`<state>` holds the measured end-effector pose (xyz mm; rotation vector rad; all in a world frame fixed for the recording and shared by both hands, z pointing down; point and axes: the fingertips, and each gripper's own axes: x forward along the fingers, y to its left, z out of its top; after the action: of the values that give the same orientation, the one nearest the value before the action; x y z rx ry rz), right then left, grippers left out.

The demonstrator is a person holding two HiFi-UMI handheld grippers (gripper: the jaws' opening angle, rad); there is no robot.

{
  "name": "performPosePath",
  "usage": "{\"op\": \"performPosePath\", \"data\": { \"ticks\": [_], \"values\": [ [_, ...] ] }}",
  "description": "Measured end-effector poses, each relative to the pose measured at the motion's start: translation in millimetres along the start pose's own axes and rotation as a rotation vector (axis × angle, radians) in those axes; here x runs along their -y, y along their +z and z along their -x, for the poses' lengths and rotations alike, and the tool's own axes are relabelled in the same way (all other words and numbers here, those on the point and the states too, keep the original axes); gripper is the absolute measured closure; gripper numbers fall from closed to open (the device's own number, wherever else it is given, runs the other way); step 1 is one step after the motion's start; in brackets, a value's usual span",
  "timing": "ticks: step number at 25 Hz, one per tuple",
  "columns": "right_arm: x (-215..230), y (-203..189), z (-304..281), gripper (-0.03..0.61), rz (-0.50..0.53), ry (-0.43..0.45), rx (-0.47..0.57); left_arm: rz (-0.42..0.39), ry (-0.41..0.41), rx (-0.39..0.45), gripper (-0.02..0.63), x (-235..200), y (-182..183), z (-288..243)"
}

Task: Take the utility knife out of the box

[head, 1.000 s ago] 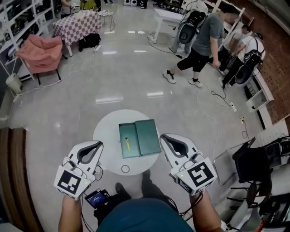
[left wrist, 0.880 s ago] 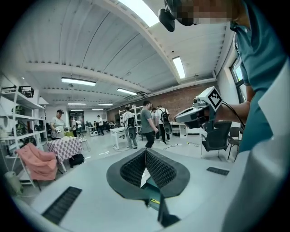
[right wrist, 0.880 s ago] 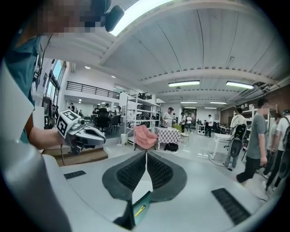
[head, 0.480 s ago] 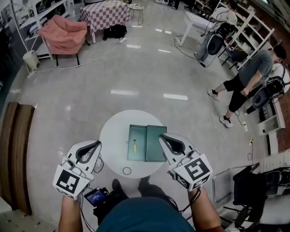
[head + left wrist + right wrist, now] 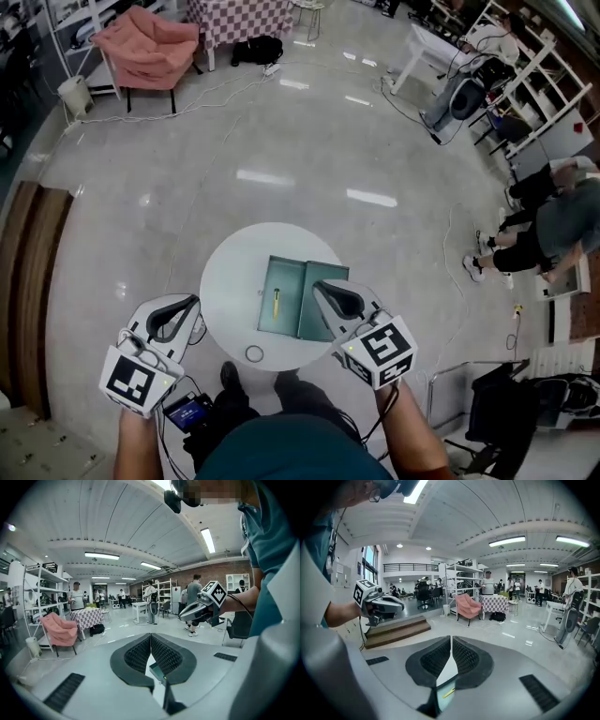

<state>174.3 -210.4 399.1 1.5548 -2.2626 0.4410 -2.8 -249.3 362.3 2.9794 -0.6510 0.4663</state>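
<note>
Above the open box (image 5: 279,279) the right gripper (image 5: 321,287) hovers closed — left gripper (image 5: 192,304), closed too, at the table (image 5: 230,272) rim.

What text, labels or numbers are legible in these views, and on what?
No legible words or numbers in any view.
Left tongs, right tongs: black-and-white square marker patterns only, no letters.
Small blue screen at the person's waist: too small to read.
Green box, yellow utility knife: no print visible.
</note>
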Motion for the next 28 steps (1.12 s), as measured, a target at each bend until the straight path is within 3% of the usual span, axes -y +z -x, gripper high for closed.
{"op": "performPosePath", "data": {
  "ticks": [12, 28],
  "values": [
    [23, -72, -92, 0.540, -0.026, 0.072, -0.187, 0.054, 0.033, -0.056, 0.594, -37, -38, -32],
    [34, -201, -197, 0.540, -0.058, 0.109, -0.448, 0.144, 0.025, -0.117, 0.594, -70, -124, -69]
  ]
}}
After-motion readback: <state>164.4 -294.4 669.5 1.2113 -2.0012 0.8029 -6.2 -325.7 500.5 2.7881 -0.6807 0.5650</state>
